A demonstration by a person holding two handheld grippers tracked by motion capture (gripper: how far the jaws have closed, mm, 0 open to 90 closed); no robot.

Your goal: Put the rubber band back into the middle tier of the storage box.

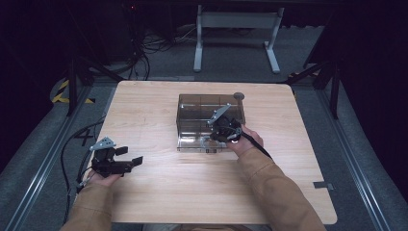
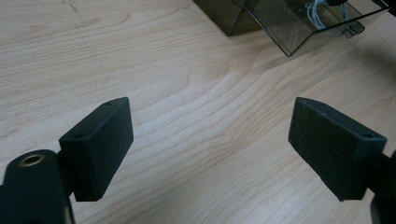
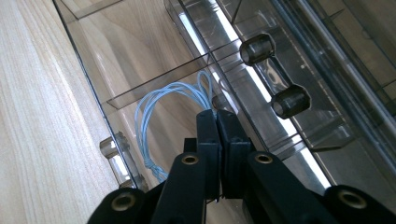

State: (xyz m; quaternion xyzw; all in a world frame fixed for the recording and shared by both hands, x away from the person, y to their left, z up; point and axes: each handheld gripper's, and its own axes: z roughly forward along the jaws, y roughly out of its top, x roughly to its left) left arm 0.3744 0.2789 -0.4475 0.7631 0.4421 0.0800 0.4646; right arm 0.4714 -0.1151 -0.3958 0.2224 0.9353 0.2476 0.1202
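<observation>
The right claw (image 1: 226,131) sits at the near edge of a smoked clear plastic box (image 1: 190,115) standing in the middle of the tabletop (image 1: 159,192). In the right gripper view its jaws are pressed together; whether they pinch the looped pale blue wire (image 3: 161,100) lying in the compartment just beyond them cannot be told. The left claw (image 1: 126,156) rests on the near left of the tabletop, well apart from the box, jaws spread wide with nothing between them.
</observation>
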